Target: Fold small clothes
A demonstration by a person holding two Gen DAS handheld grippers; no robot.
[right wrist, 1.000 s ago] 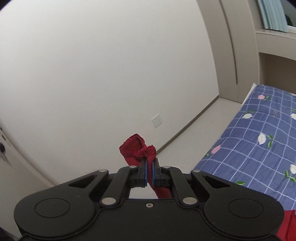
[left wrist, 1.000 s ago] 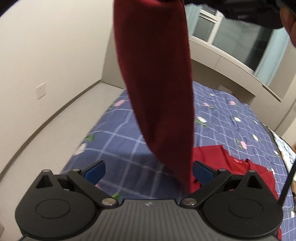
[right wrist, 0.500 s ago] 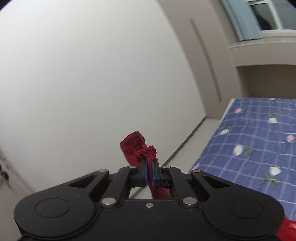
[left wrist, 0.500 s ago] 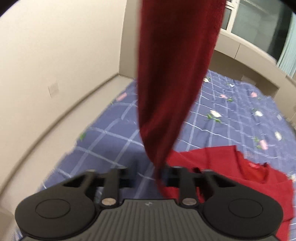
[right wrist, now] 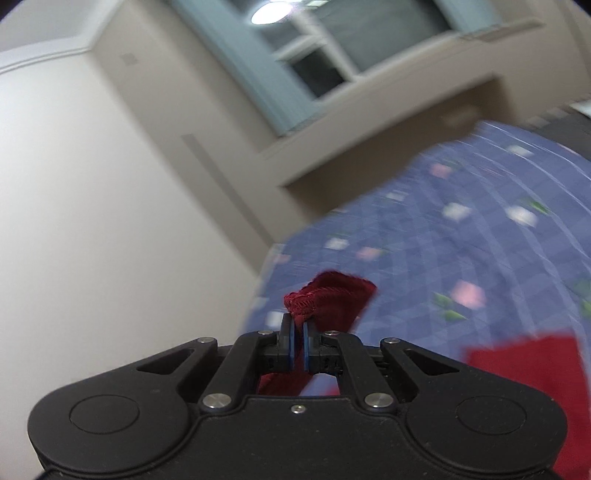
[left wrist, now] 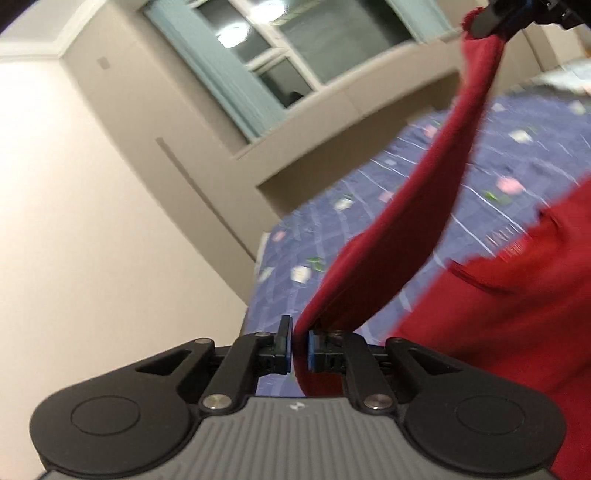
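A: Where's the red garment (left wrist: 417, 221)?

B: Strung above the bed (left wrist: 399, 173). The left gripper (left wrist: 300, 347) pinches its lower end, the right gripper (right wrist: 298, 341) its hemmed end.

A: Handling?

B: Light, limp, sagging; I'd hold corners or hems.

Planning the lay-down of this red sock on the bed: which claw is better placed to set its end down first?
Left, probably. The left claw pinches the sock's lower end, near the bed; the right claw holds the other end higher up.
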